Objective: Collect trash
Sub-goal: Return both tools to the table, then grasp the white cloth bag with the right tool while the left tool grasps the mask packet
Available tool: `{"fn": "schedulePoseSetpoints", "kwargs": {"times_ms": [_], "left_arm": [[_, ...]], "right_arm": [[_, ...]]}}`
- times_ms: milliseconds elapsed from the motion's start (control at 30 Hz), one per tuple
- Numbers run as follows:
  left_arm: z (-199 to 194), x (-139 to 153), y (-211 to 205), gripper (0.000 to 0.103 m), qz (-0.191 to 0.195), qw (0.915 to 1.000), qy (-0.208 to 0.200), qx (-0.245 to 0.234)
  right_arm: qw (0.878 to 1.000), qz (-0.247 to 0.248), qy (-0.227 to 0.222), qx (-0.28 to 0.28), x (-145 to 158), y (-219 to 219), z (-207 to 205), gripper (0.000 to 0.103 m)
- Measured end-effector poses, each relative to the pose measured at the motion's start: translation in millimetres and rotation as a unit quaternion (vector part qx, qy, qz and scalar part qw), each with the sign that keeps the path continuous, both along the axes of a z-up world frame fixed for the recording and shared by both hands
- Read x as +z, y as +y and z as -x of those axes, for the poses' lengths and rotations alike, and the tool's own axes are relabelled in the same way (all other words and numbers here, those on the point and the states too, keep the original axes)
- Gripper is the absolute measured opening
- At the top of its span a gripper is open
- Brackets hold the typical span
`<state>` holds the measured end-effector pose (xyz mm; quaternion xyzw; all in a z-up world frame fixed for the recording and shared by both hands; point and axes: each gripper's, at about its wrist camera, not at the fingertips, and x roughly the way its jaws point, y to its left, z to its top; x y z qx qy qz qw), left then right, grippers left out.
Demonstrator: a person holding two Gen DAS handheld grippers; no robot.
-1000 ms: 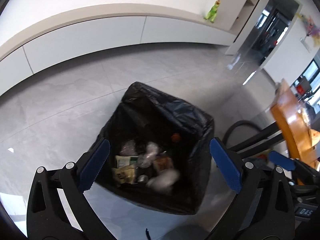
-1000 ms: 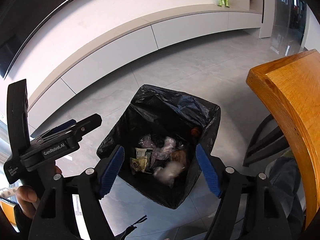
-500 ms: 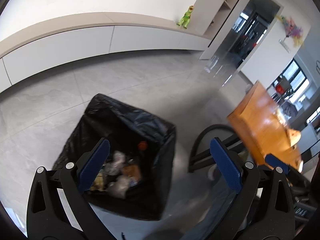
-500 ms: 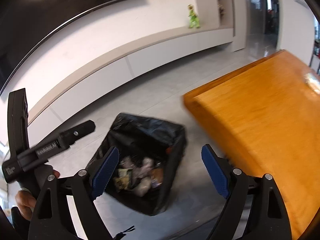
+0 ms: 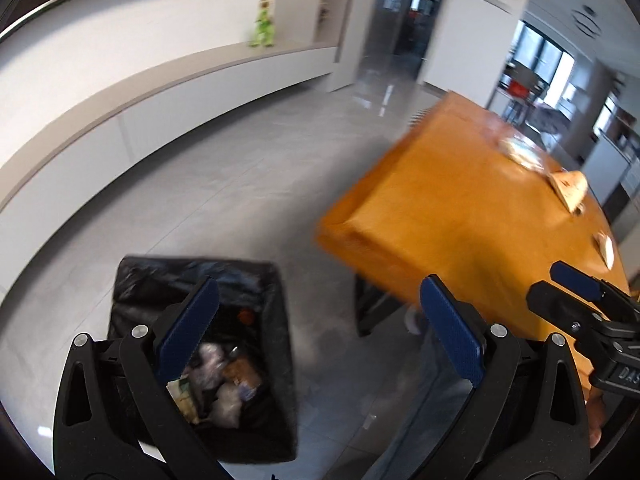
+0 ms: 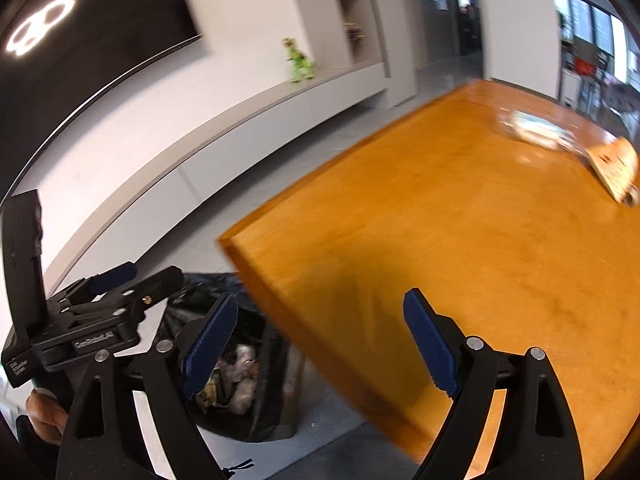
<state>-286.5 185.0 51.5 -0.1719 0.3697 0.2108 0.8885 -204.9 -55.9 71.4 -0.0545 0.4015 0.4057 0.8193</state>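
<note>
A bin with a black liner [image 5: 264, 280] stands on the floor, holding several wrappers and crumpled pieces [image 5: 224, 376]; it also shows in the right wrist view [image 6: 272, 400]. My left gripper [image 5: 320, 328] is open and empty above the bin's right side. My right gripper [image 6: 320, 344] is open and empty over the near corner of the orange wooden table [image 6: 460, 220]. On the table's far end lie a clear plastic wrapper [image 6: 536, 130] and a tan paper package [image 6: 616, 164]. A small scrap [image 5: 606, 246] lies nearer.
Grey tiled floor [image 5: 224, 184] runs to a long white low cabinet [image 5: 160, 92] with a green toy dinosaur [image 5: 262, 24] on top. Black table legs [image 5: 372, 312] stand right of the bin. A dark screen [image 6: 80, 20] hangs on the wall.
Both grippers have lifted and swung right, away from the bin toward the table. The tabletop and its trash have come into view. Both stay open and empty.
</note>
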Motion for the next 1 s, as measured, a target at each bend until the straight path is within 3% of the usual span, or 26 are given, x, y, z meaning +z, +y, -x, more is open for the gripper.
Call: {"fn": "schedulePoseSetpoints", "kwargs": {"times_ms": [233, 367, 600, 833, 1000], "left_arm": [[-69, 19, -45, 0.097, -0.018, 0.9960, 0.004, -0.088], [-116, 24, -75, 0.097, -0.001, 0.9887, 0.007, -0.149], [-188, 33, -131, 0.097, -0.011, 0.9735, 0.005, -0.228], [-245, 36, -177, 0.097, -0.016, 0.9600, 0.010, -0.279], [-281, 31, -198, 0.097, -0.023, 0.9544, 0.019, -0.297]], "right_arm": [[0.996, 0.001, 0.002, -0.092, 4, -68, -52, 0.085], [0.989, 0.004, 0.001, -0.145, 9, -109, -84, 0.085], [0.973, 0.011, -0.001, -0.233, 14, -174, -136, 0.085], [0.946, 0.014, 0.008, -0.323, 10, -238, -186, 0.085], [0.912, 0.040, 0.012, -0.408, 1, -280, -220, 0.085]]}}
